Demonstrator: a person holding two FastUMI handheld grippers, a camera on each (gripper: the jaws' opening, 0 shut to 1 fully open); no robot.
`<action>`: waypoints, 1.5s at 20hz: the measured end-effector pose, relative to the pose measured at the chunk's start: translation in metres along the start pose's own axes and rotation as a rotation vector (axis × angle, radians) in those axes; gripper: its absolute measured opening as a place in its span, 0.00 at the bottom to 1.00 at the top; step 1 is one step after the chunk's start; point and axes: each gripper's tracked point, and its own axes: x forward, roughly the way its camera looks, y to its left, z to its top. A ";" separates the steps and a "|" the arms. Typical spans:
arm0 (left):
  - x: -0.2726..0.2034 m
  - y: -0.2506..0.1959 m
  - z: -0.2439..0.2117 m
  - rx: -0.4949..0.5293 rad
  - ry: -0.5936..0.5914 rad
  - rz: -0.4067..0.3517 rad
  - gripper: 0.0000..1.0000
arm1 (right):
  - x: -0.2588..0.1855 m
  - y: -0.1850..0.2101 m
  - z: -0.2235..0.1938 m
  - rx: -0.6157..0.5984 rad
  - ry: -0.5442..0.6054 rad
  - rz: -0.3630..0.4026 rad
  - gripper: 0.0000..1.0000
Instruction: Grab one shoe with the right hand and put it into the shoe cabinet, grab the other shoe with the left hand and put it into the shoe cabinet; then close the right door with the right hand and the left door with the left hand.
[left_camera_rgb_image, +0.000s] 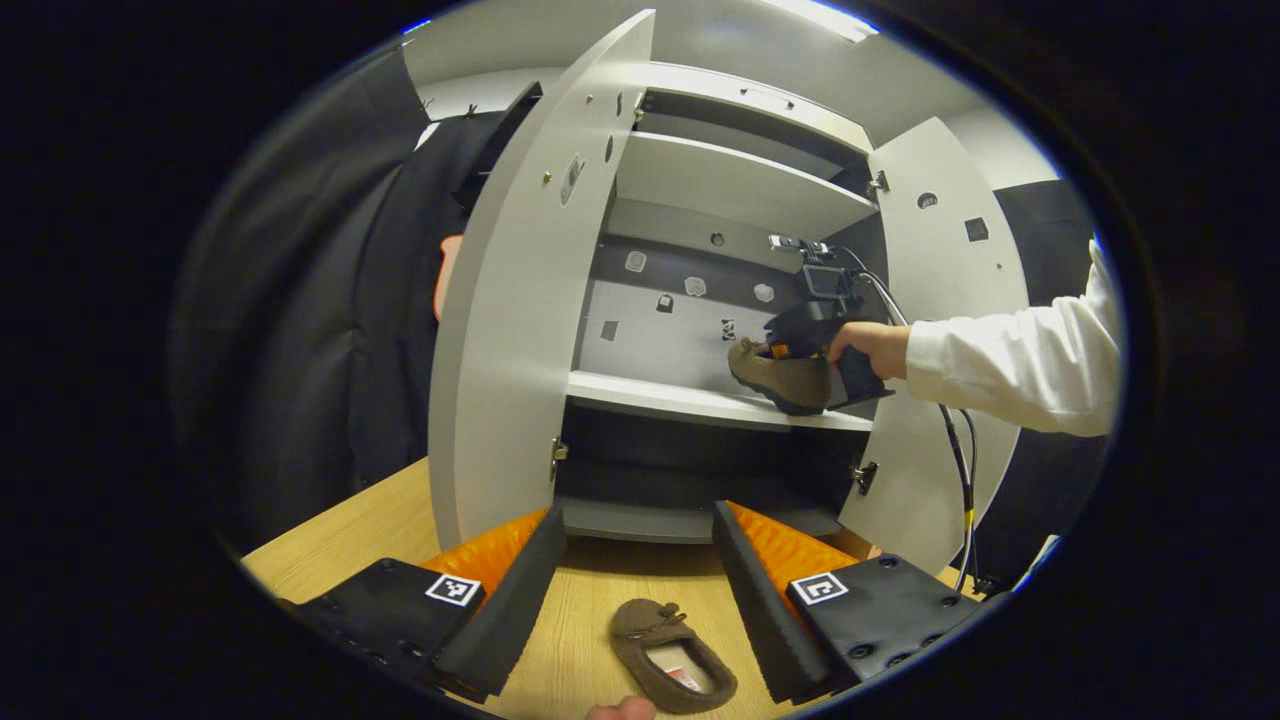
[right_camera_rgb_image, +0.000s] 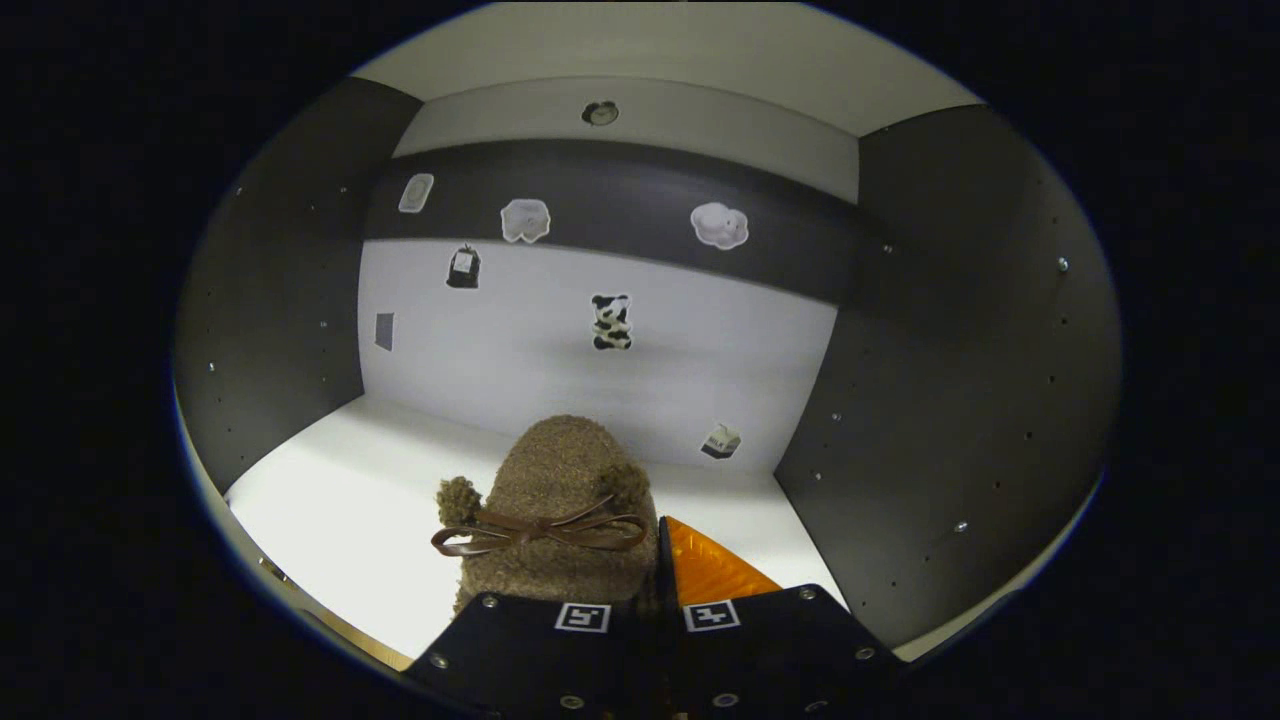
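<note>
A brown fuzzy shoe (left_camera_rgb_image: 672, 655) lies on the wooden table (left_camera_rgb_image: 370, 530), just in front of my left gripper (left_camera_rgb_image: 638, 520), which is open and hangs above it. The shoe cabinet (left_camera_rgb_image: 730, 180) stands ahead with both doors swung wide. Inside it, my right gripper (left_camera_rgb_image: 805, 352), held by a hand in a white sleeve, is shut on the other brown shoe (left_camera_rgb_image: 782, 378) at the right end of the middle shelf (left_camera_rgb_image: 660, 395). In the right gripper view that shoe (right_camera_rgb_image: 555, 490), with a bow on top, rests low over the white shelf (right_camera_rgb_image: 330, 500), pinched at its rear by my right gripper (right_camera_rgb_image: 660, 570).
The left door (left_camera_rgb_image: 520, 300) juts out at the left, the right door (left_camera_rgb_image: 940, 330) at the right behind the sleeve (left_camera_rgb_image: 1020, 365). A cable (left_camera_rgb_image: 962, 470) hangs from the right gripper. Stickers dot the cabinet's back wall (right_camera_rgb_image: 600, 370). Dark side walls (right_camera_rgb_image: 950, 380) bound the shelf.
</note>
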 end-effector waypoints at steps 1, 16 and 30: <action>-0.001 0.004 0.003 0.006 -0.005 0.024 0.97 | 0.001 0.000 -0.003 -0.014 0.007 -0.003 0.13; -0.009 -0.025 -0.003 0.015 0.007 0.068 0.97 | -0.007 -0.022 -0.010 0.095 0.047 0.042 0.94; -0.005 -0.037 -0.014 0.023 0.034 0.053 0.97 | -0.050 -0.028 -0.022 0.262 0.130 0.151 0.95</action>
